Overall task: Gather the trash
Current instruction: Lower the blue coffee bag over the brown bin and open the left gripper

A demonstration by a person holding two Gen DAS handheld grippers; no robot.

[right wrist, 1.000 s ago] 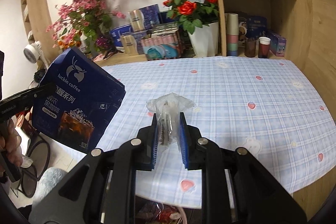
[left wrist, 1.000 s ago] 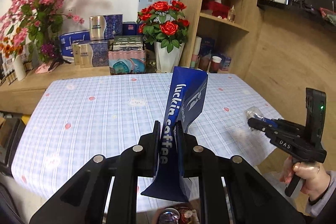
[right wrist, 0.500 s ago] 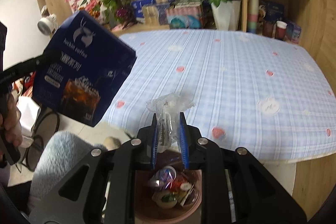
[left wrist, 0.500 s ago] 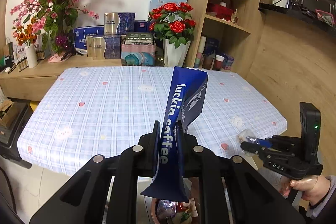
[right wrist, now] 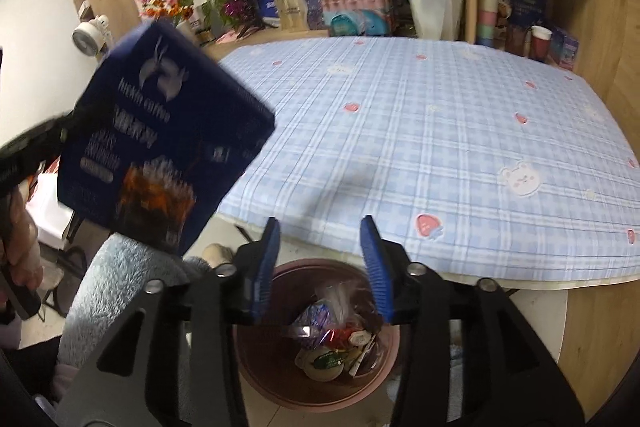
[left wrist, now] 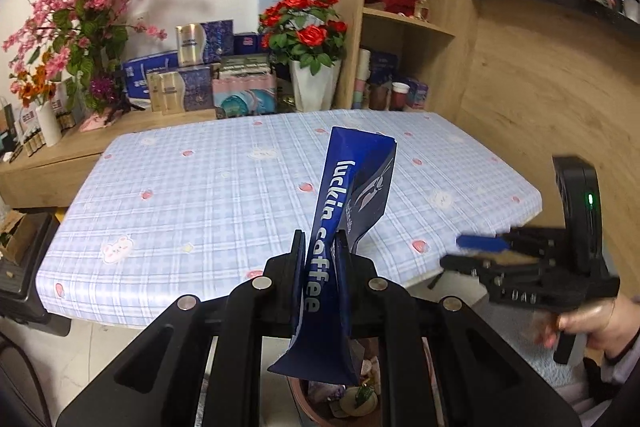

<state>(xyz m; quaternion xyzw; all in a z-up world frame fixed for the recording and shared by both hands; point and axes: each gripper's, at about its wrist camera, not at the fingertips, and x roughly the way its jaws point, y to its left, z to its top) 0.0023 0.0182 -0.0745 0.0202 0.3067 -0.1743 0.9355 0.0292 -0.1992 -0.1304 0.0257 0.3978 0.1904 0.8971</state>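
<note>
My left gripper is shut on a dark blue luckin coffee box, held off the table's near edge; the box also shows at the left of the right wrist view. My right gripper is open and empty above a pink trash bin on the floor. A clear plastic wrapper lies in the bin on top of other trash. The bin's rim also shows under the box in the left wrist view. The right gripper shows at the right of that view.
The table with the blue checked cloth stands just beyond the bin. A vase of red roses, pink blossoms and boxes stand on the ledge behind. Wooden shelves rise at the back right.
My right gripper has opened and dropped the clear wrapper into the bin. Both grippers have drawn back from the table toward the bin, the left still holding the box.
</note>
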